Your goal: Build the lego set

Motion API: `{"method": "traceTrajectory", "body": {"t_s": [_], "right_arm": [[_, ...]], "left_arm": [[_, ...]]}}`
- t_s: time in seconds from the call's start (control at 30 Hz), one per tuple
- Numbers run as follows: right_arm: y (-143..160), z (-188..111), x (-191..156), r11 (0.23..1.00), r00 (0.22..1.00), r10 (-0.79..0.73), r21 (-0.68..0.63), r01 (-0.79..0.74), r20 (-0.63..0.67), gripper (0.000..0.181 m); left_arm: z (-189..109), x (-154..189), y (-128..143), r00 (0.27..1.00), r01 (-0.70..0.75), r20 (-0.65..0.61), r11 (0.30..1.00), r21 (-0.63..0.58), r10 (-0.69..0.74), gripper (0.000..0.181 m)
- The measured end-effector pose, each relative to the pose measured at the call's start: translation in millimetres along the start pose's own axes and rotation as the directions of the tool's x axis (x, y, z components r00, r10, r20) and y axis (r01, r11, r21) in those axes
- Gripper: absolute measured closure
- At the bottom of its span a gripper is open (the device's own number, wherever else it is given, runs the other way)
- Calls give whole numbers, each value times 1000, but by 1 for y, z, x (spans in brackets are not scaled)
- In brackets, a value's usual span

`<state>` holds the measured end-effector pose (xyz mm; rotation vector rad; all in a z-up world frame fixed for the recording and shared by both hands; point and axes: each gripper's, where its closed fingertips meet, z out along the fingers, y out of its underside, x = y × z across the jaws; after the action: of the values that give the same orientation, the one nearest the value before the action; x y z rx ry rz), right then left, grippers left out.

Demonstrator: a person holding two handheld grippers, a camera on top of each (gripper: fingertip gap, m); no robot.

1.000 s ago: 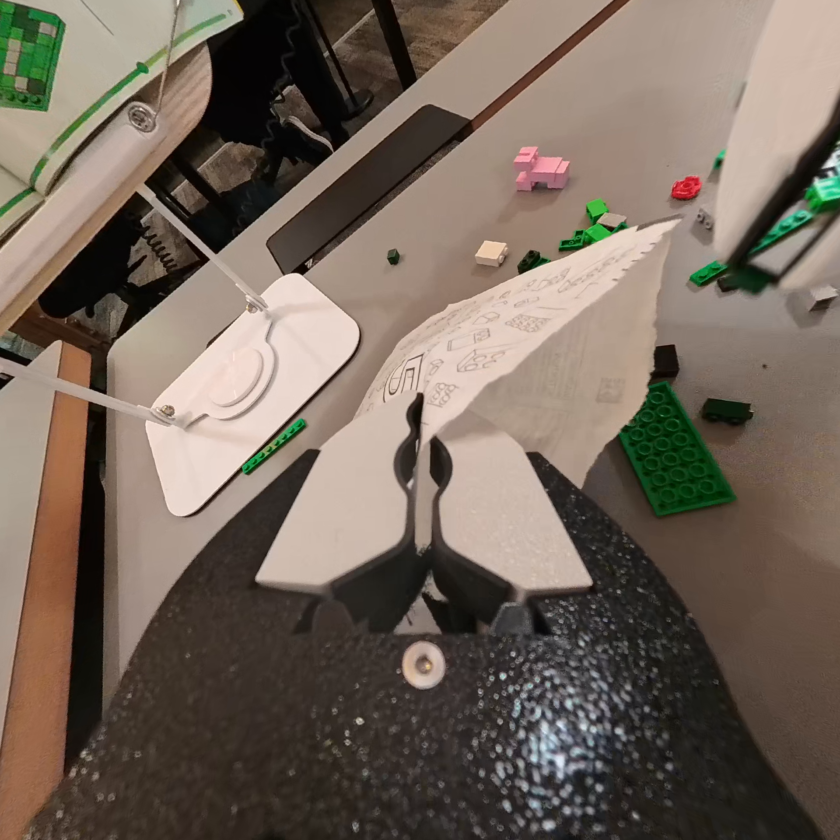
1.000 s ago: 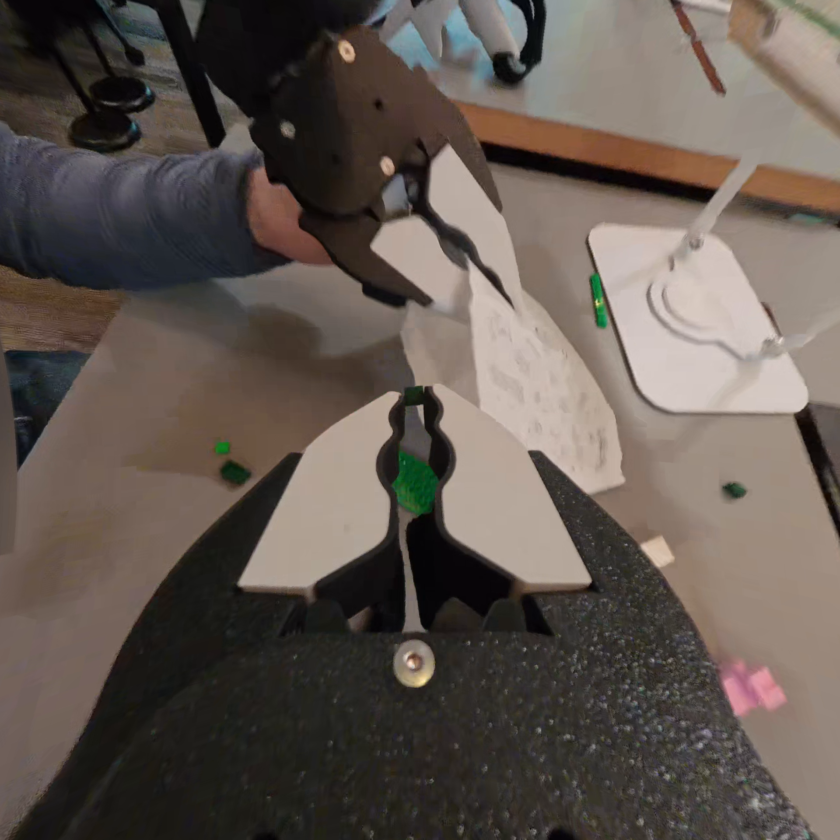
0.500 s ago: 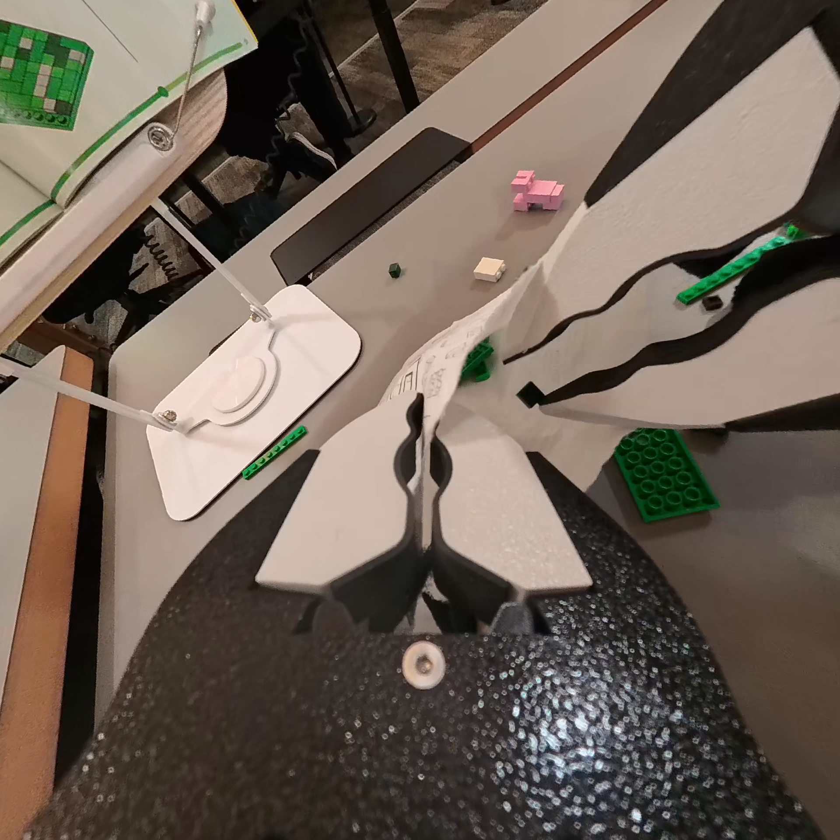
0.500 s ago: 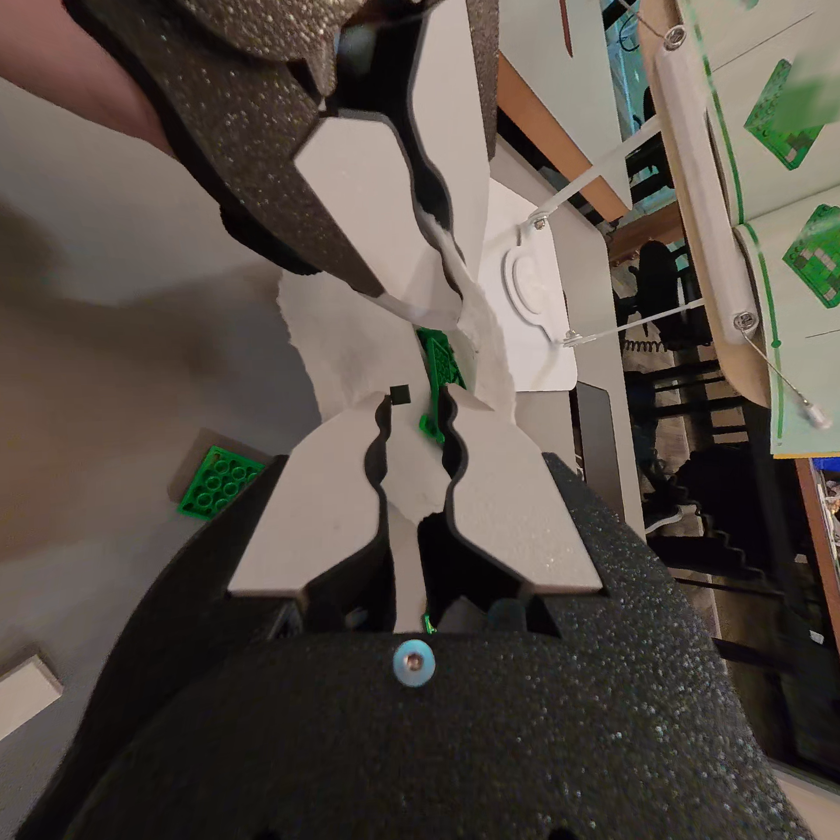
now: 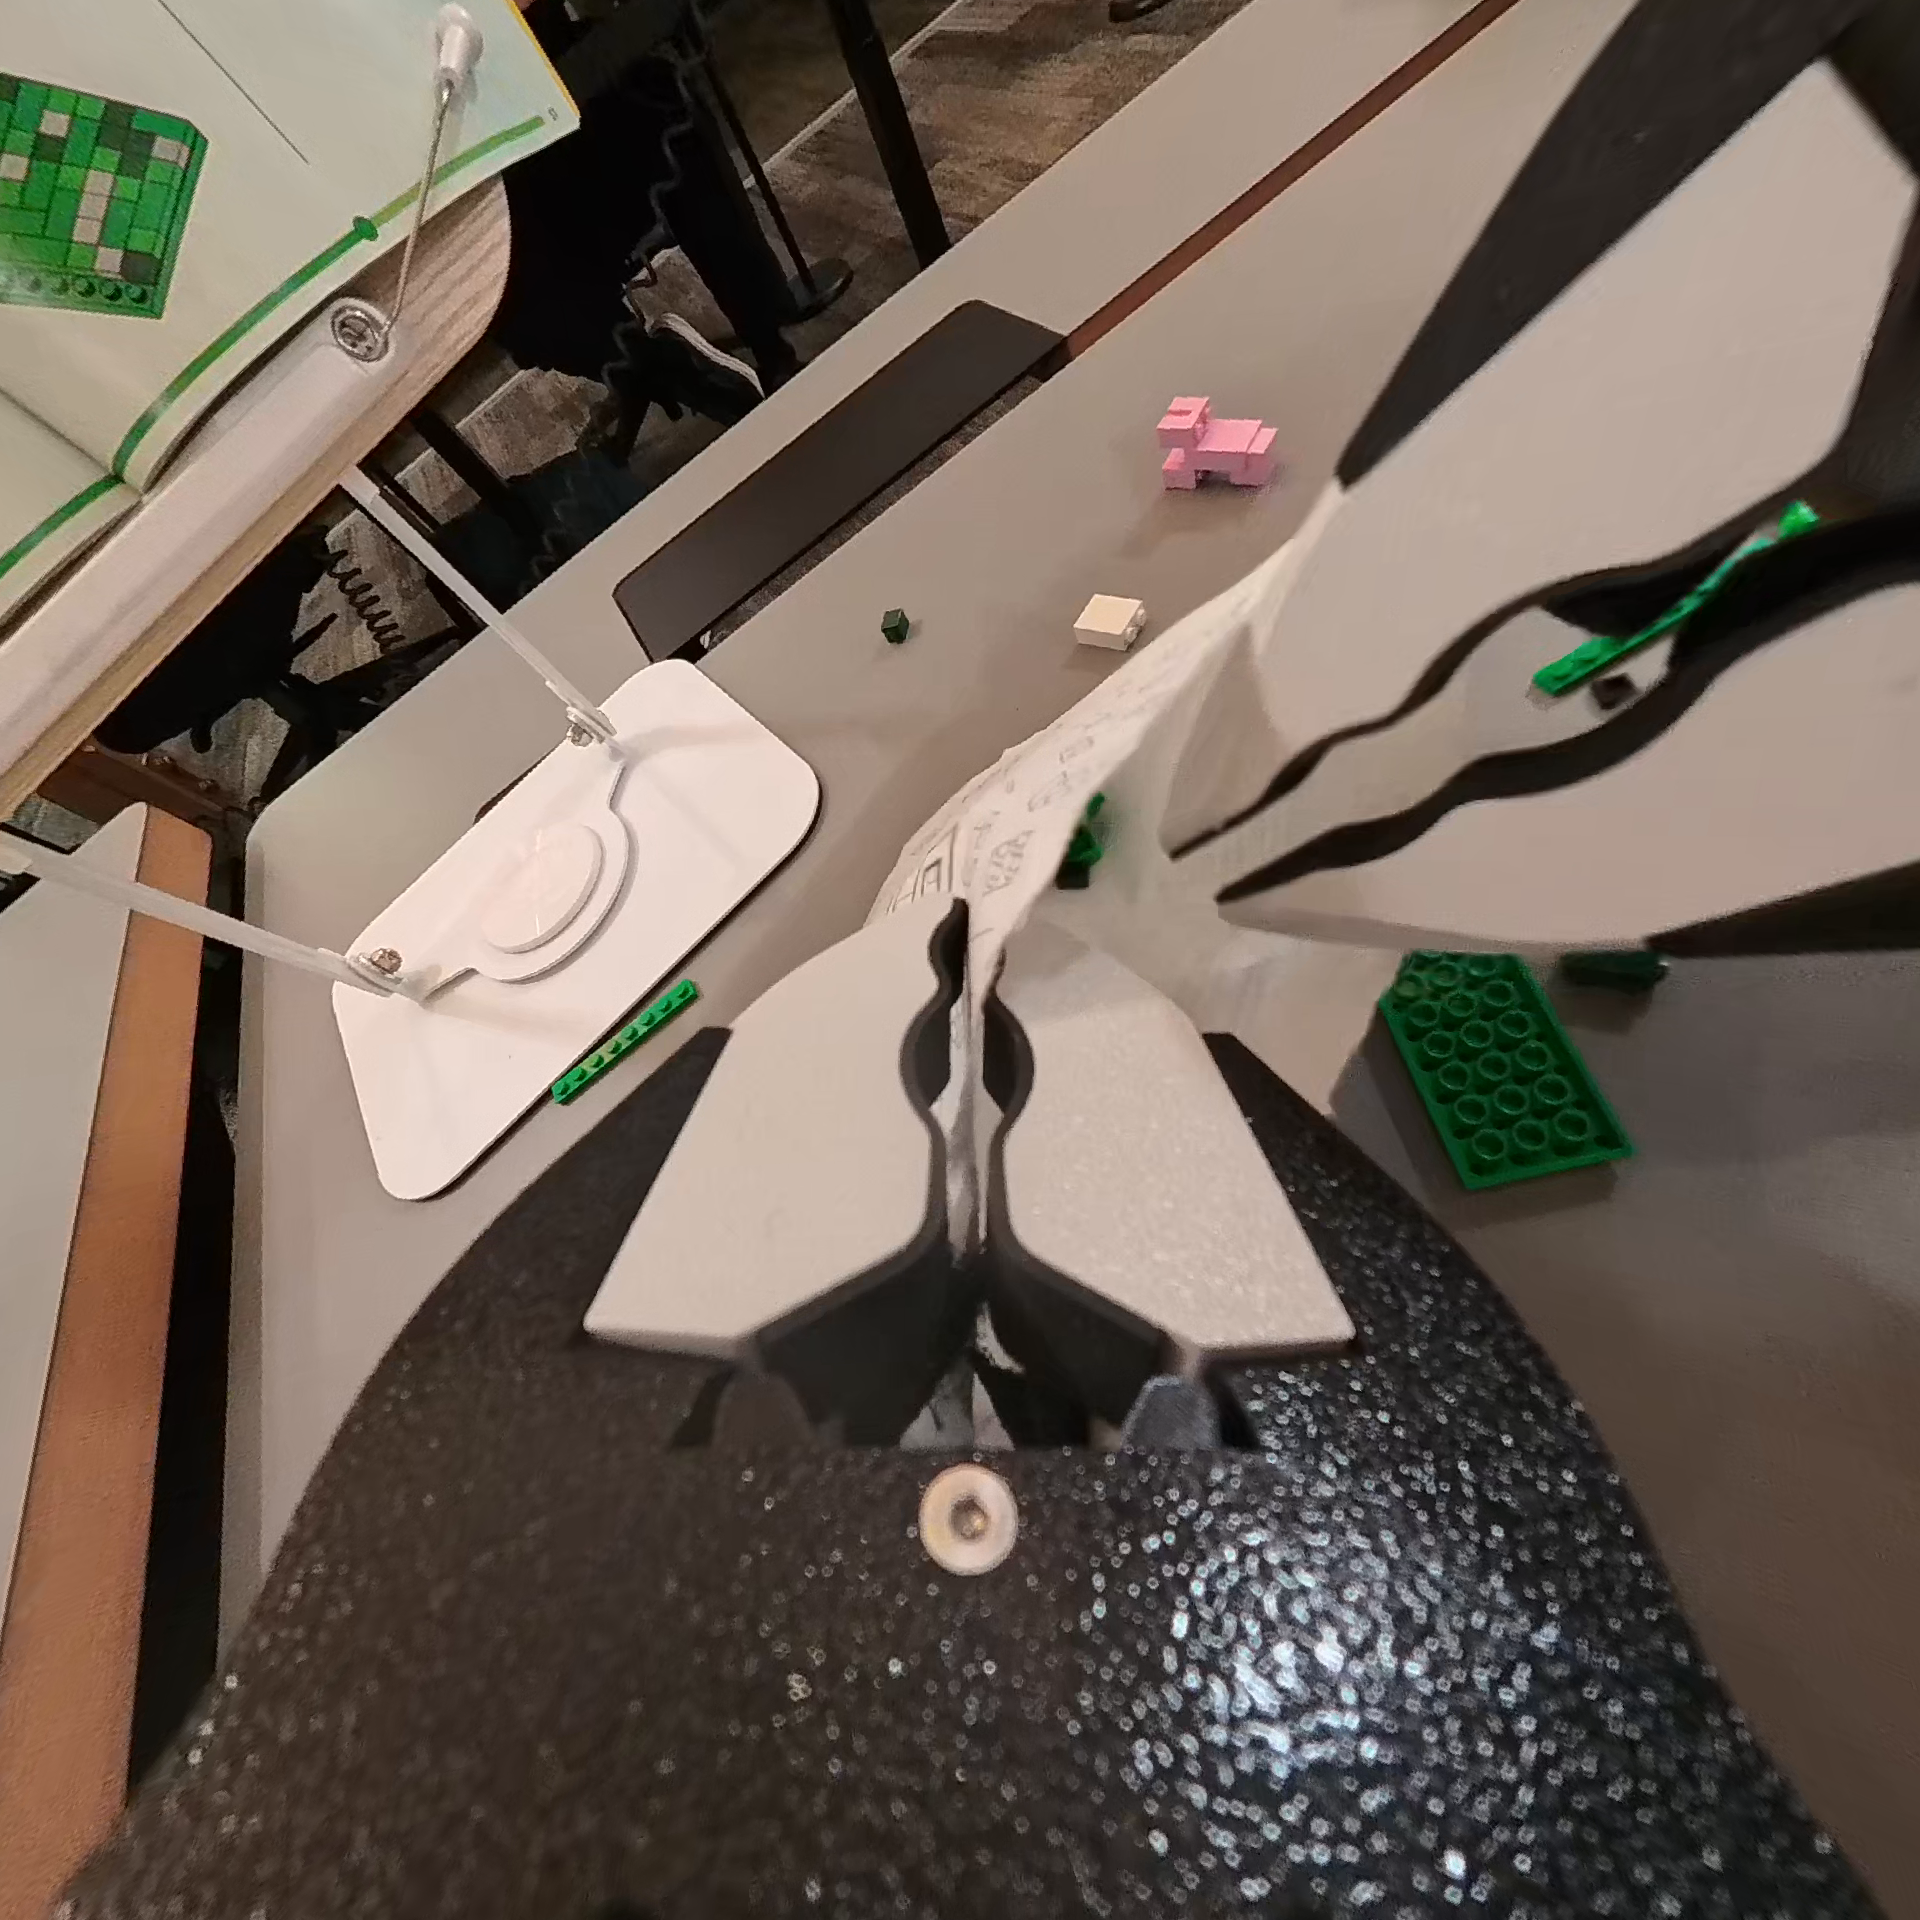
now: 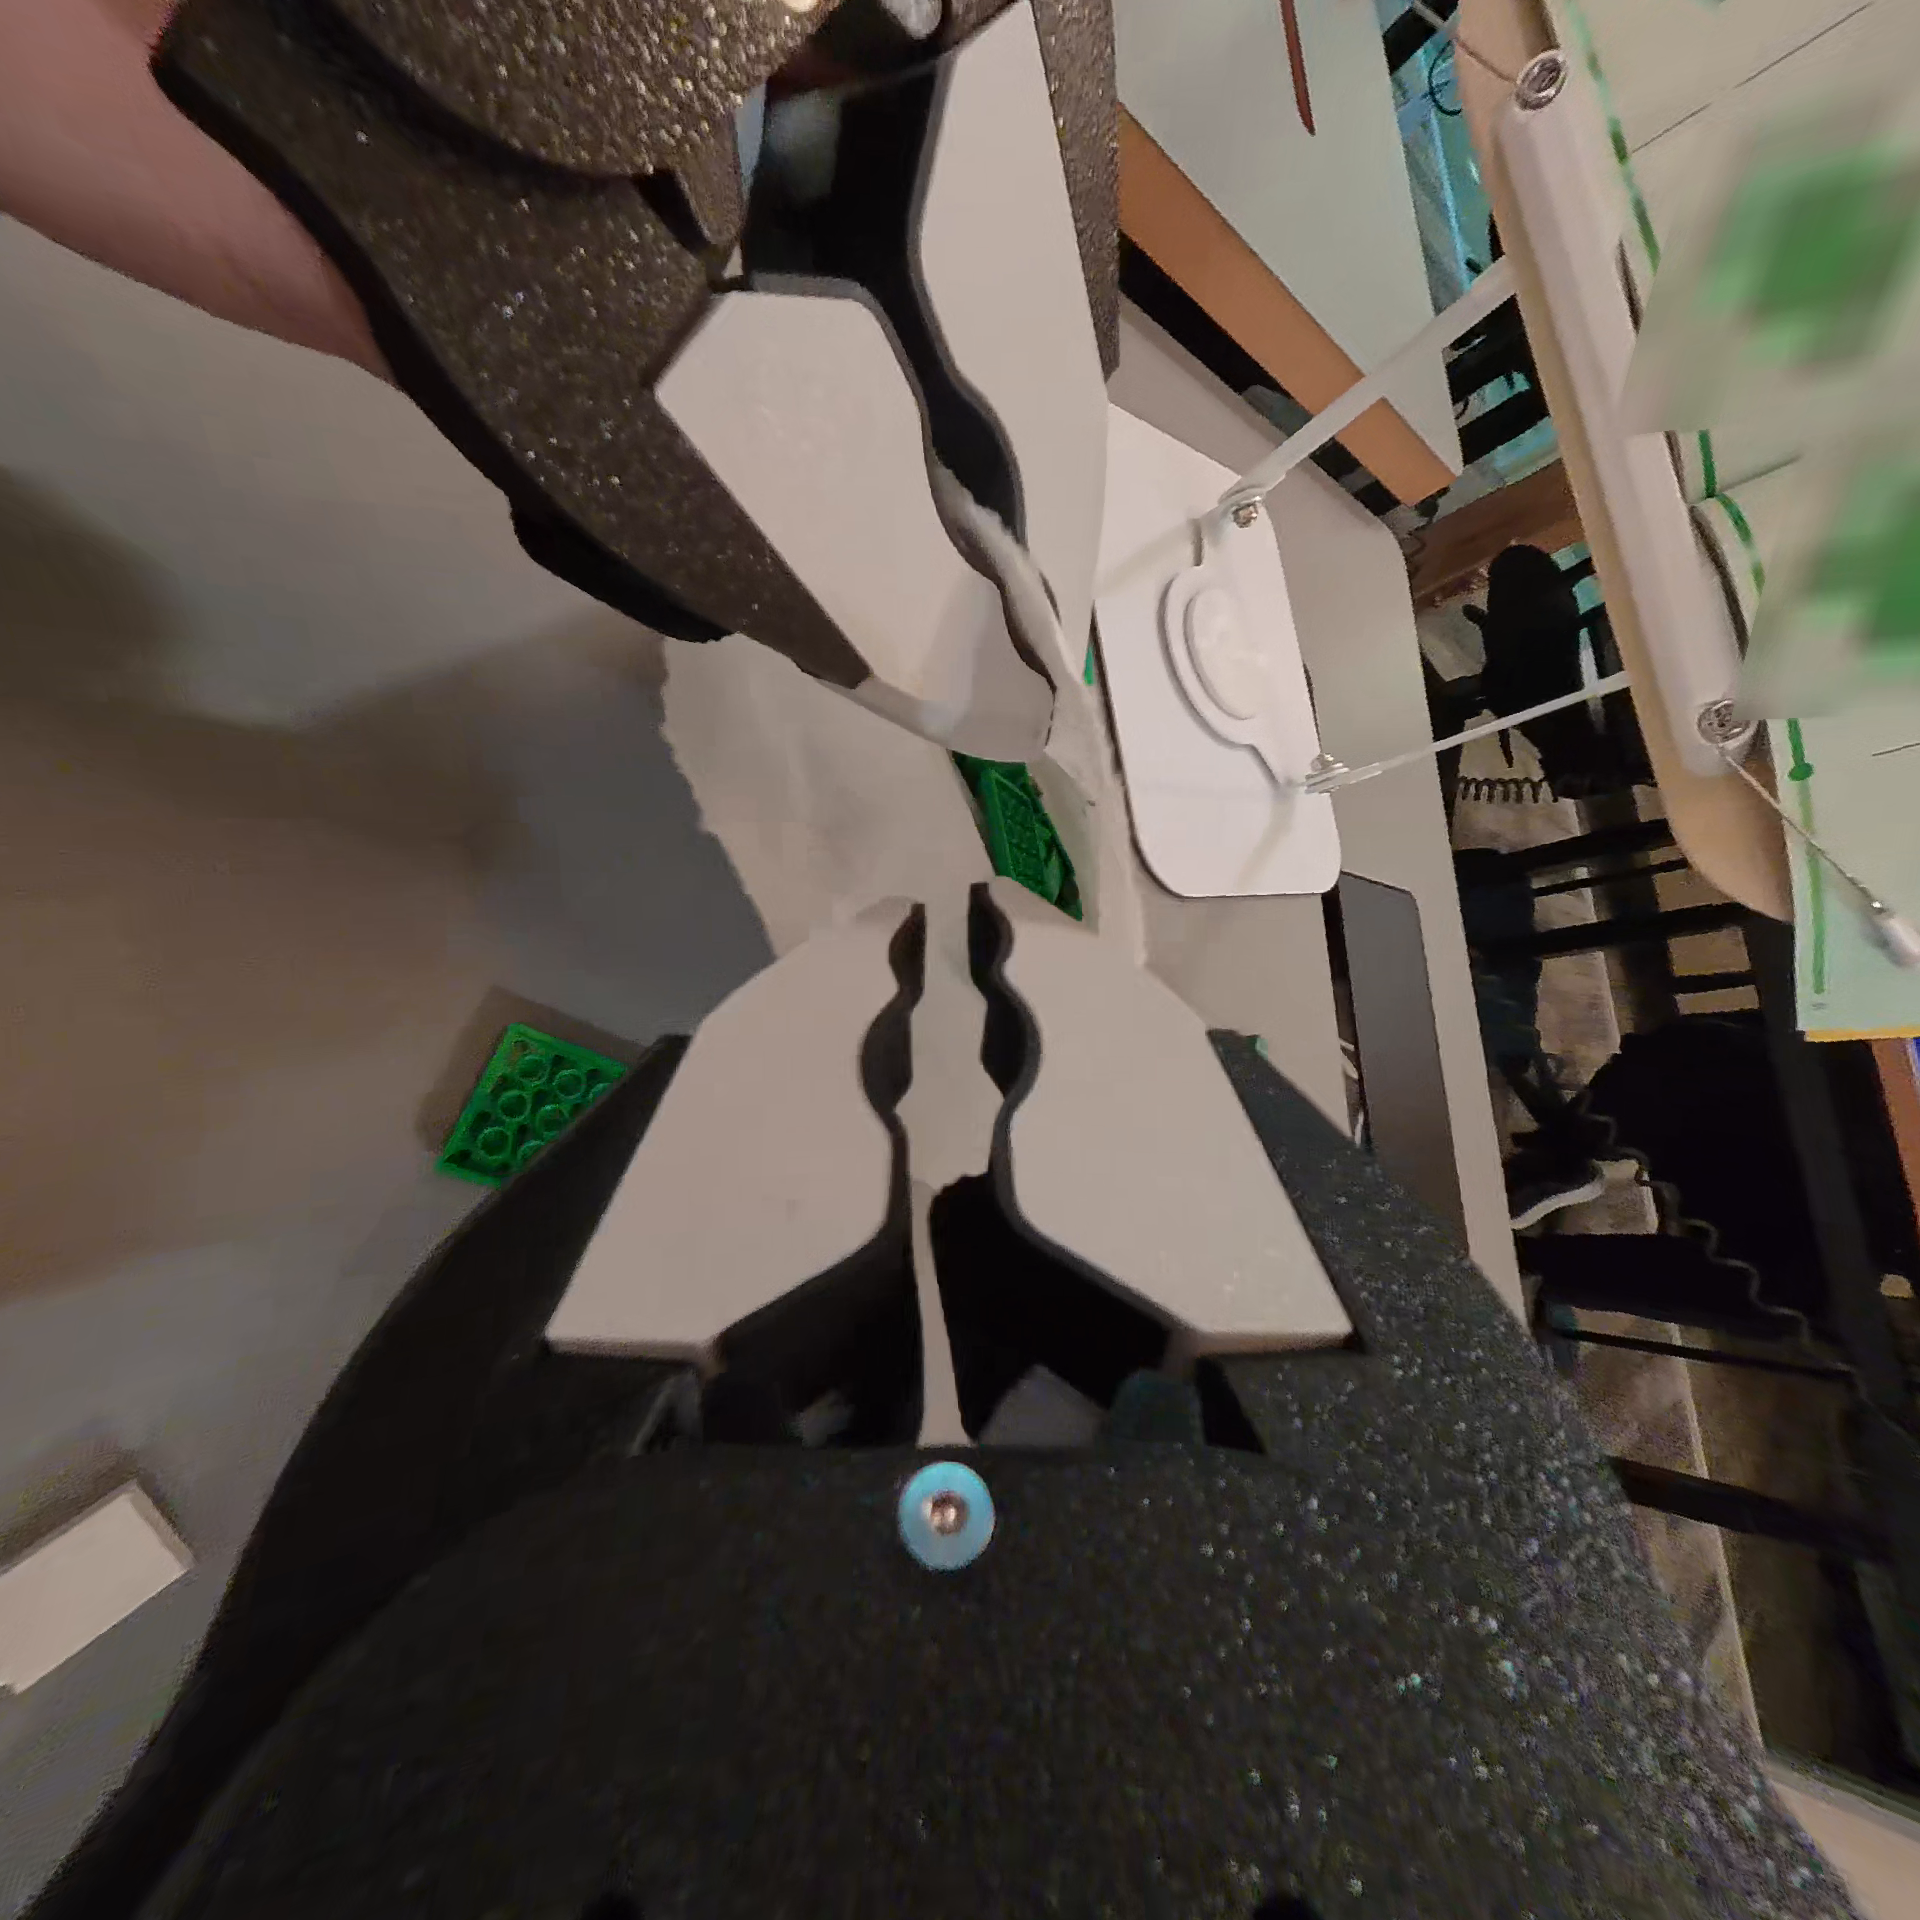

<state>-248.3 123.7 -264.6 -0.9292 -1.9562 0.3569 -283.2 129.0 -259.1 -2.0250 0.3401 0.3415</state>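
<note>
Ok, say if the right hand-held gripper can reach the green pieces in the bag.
Probably yes: the left hand-held gripper holds the bag open, and the green pieces lie beyond the right hand-held gripper.

White paper bag (image 5: 1117, 774) with black line drawings; green studded plate (image 5: 1496, 1070); pink brick pig (image 5: 1216, 445); grey tabletop (image 5: 1039, 364).

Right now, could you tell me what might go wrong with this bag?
The left tool pinches only the edge of the torn paper bag; pulling with the right tool may rip it further. The green pieces inside the open bag could spill and scatter across the table.
</note>
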Motion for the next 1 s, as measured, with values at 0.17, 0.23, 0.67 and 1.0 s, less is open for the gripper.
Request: {"method": "traceTrajectory", "body": {"t_s": [0.17, 0.23, 0.67, 1.0], "right_arm": [[4, 0, 2, 1000, 1000, -2, -5, 2, -25, 168], [4, 1, 5, 1000, 999, -1, 2, 1, -47, 166], [8, -2, 3, 1000, 999, 10, -3, -10, -42, 154], [29, -54, 3, 965, 970, 244, 93, -244, 11, 153]], "left_arm": [[1, 2, 0, 1000, -7, -3, 1000, -1, 7, 181], [1, 1, 0, 1000, -8, -2, 1000, -1, 8, 181], [1, 1, 0, 1000, -7, -4, 1000, 2, 7, 181], [0, 1, 0, 1000, -13, 2, 1000, -2, 13, 181]]}}
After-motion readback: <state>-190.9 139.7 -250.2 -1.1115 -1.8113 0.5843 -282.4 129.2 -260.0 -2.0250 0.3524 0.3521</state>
